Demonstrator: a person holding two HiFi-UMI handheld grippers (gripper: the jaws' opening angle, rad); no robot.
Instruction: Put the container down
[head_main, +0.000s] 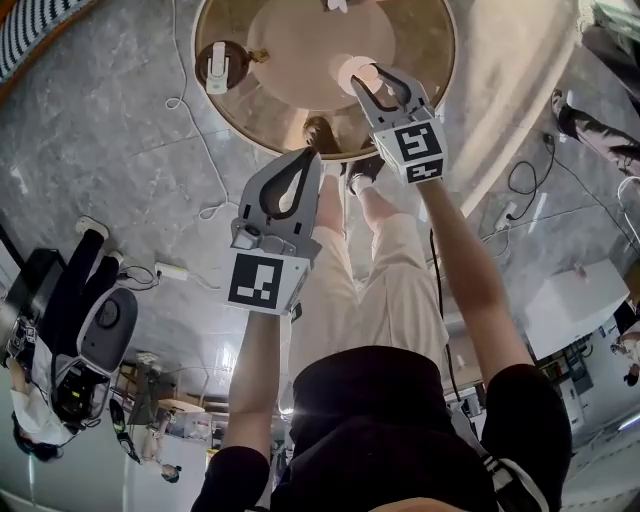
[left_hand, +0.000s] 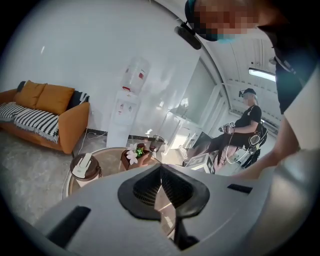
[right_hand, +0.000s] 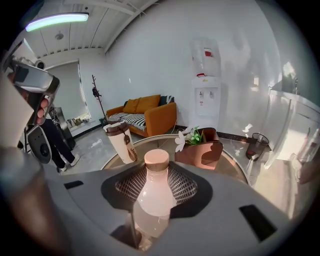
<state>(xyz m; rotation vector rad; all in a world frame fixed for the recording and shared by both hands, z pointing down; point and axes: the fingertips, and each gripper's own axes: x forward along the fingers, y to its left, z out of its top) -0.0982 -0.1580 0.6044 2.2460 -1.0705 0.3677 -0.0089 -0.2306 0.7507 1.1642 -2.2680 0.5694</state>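
The container is a white bottle (right_hand: 156, 195) with a peach cap, standing upright between the ribbed pads of my right gripper (right_hand: 157, 175), which is shut on its body. In the head view this right gripper (head_main: 366, 75) holds the bottle (head_main: 352, 72) over the near part of the round glass table (head_main: 425, 60). Whether the bottle's base touches the tabletop is hidden. My left gripper (head_main: 308, 156) hovers at the table's near edge, lower and to the left; its jaws (left_hand: 161, 168) meet with nothing between them.
On the table stand a brown-lidded tumbler (head_main: 220, 65) (right_hand: 121, 141) at the left and a brown planter box (right_hand: 201, 150) with a white flower at the far side. An orange sofa (right_hand: 145, 115), a water dispenser (right_hand: 206, 90) and a bin (right_hand: 256, 145) lie beyond. Cables (head_main: 190, 110) cross the floor.
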